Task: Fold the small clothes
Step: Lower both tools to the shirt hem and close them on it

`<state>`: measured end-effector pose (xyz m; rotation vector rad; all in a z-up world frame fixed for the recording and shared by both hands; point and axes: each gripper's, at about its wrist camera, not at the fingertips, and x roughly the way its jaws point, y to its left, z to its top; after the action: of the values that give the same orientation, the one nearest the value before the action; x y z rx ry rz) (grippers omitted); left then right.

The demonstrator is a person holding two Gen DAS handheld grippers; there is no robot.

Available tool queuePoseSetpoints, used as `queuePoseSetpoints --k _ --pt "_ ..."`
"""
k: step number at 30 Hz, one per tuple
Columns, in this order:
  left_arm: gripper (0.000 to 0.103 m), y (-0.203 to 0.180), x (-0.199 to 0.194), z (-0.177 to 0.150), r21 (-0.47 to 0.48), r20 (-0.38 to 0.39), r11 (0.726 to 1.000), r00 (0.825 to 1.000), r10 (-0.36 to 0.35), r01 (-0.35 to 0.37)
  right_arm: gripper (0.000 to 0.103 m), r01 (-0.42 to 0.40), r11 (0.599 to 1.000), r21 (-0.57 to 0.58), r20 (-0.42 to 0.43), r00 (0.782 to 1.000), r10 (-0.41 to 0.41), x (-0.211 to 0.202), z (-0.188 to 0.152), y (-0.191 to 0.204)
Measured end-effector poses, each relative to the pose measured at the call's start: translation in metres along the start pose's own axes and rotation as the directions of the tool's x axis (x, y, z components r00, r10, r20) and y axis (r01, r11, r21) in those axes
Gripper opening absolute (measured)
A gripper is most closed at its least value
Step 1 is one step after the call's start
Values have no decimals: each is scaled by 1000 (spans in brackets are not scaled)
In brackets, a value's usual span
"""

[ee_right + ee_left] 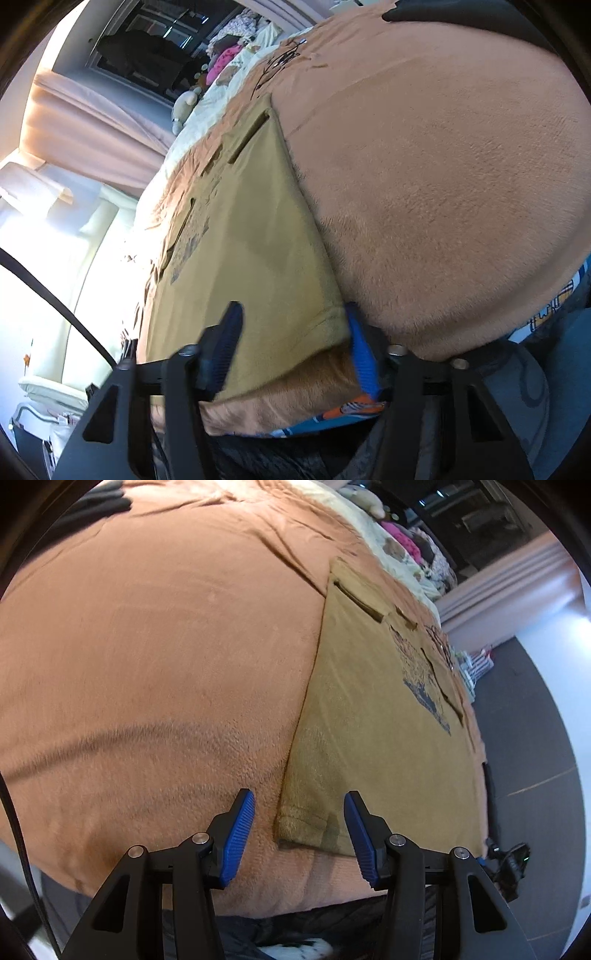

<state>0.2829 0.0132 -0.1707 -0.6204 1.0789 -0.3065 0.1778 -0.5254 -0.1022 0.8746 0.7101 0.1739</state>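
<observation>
While the khaki T-shirt (373,716) lies flat on the orange blanket (147,646), print side up and close to the bed's near edge, you've got both sets of tongs lined up at its hem. Your left gripper (299,834) straddles one bottom corner: blue pads apart, cloth between them, neither pad pressing on it as far as this view shows. That's a sensible spot, since the hemmed corner gives a firm double layer to pinch.

Over on the other side, your right gripper (291,347) brackets the opposite bottom corner of the shirt (251,258). The pads stand apart there too, the corner sitting between them and one pad just beside the fabric edge; whether it actually touches is hard to say through the blur. Nothing is clamped yet on either side.

Both corners framed at once suggests a two-handed lift, hem carried up toward the collar to halve the shirt. The fluffy blanket (443,166) may get nipped along with the shirt, so you'll want the pads to catch only the hem. The fold itself hasn't begun.
</observation>
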Motion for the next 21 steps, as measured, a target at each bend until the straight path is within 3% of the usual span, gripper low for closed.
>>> queuePoseSetpoints --k 7,14,16,18,21 --pt "53 -1 5 2 -65 4 996 998 -64 64 45 -29 998 60 52 998 26 11 -20 -3" --pt "49 -3 13 7 -74 50 994 996 -76 79 27 -52 989 137 106 994 38 6 -49 -16" --pt "39 -1 13 4 -78 54 994 996 -70 74 21 -46 988 148 107 994 30 6 -55 -17" --pt "28 2 12 1 -93 57 994 997 -58 63 7 -23 989 148 94 996 9 5 -54 -15" --pt "14 7 12 0 -114 63 992 997 -49 56 4 -22 991 131 91 996 10 -4 -52 -8"
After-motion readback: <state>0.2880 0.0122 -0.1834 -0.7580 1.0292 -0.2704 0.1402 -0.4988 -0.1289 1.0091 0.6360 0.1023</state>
